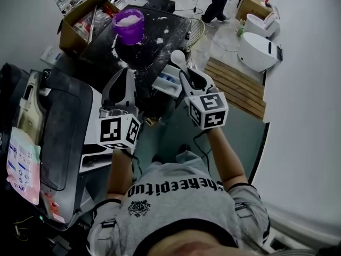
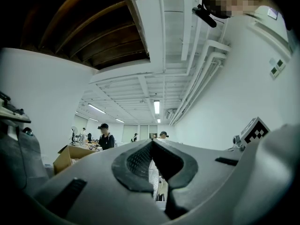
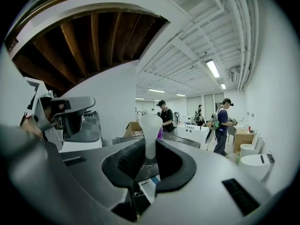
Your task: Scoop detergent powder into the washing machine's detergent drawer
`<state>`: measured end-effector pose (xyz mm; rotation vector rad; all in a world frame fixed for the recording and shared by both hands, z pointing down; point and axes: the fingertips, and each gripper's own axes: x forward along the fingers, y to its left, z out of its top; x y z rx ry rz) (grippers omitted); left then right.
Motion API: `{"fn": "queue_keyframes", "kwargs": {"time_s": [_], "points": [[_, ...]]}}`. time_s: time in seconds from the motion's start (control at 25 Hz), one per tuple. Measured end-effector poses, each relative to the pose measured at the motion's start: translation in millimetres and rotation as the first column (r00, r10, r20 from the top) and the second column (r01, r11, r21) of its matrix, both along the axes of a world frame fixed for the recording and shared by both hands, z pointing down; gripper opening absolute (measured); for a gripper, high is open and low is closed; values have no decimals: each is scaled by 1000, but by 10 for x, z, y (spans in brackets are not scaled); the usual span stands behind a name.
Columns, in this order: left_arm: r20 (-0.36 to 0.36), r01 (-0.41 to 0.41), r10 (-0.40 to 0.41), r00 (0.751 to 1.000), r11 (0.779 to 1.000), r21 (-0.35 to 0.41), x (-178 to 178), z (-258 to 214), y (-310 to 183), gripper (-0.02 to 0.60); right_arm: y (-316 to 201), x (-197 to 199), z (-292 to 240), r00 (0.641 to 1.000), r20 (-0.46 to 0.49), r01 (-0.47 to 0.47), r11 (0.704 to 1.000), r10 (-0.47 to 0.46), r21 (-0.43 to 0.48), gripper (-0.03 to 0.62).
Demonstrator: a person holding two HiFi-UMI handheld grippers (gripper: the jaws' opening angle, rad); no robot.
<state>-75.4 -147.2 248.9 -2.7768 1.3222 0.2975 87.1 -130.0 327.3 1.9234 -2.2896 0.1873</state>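
A purple tub [image 1: 128,24] full of white powder stands on the black washing machine top [image 1: 160,31]. The detergent drawer [image 1: 169,82] is pulled out of the machine's front; its blue and white compartments [image 3: 148,185] show below the right jaws. My right gripper [image 1: 187,74] [image 3: 150,150] is shut on the handle of a white spoon [image 1: 178,58] [image 3: 150,124], its bowl held up above the drawer. Whether powder lies in the spoon is hidden. My left gripper [image 1: 127,72] [image 2: 152,143] is shut and holds nothing, left of the drawer, and looks out towards the ceiling.
Spilled powder [image 1: 115,48] streaks the machine top. A cardboard box [image 1: 80,19] sits behind the tub. A second dark-topped machine [image 1: 58,127] with a printed bag [image 1: 20,164] is at left. A wooden pallet [image 1: 237,87] and white toilets [image 1: 258,50] lie right. People [image 3: 166,116] stand far off.
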Motion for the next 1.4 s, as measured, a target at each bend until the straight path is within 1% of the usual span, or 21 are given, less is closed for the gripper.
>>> {"fn": "queue_keyframes", "kwargs": {"time_s": [0.32, 0.56, 0.88, 1.4], "points": [[0, -24, 24, 1000, 1000, 8, -59, -22, 94, 3, 192, 18, -170, 998, 35, -63, 996, 61, 69, 64], [0, -37, 37, 999, 999, 12, -120, -36, 167, 3, 334, 27, -221, 993, 61, -108, 990, 103, 95, 64], [-5, -51, 51, 999, 998, 23, -207, -70, 268, 3, 505, -38, -348, 988, 75, -144, 979, 134, 145, 64], [-9, -75, 75, 997, 997, 25, -295, -71, 373, 3, 706, -67, -410, 978, 96, -200, 964, 185, 178, 64]]}}
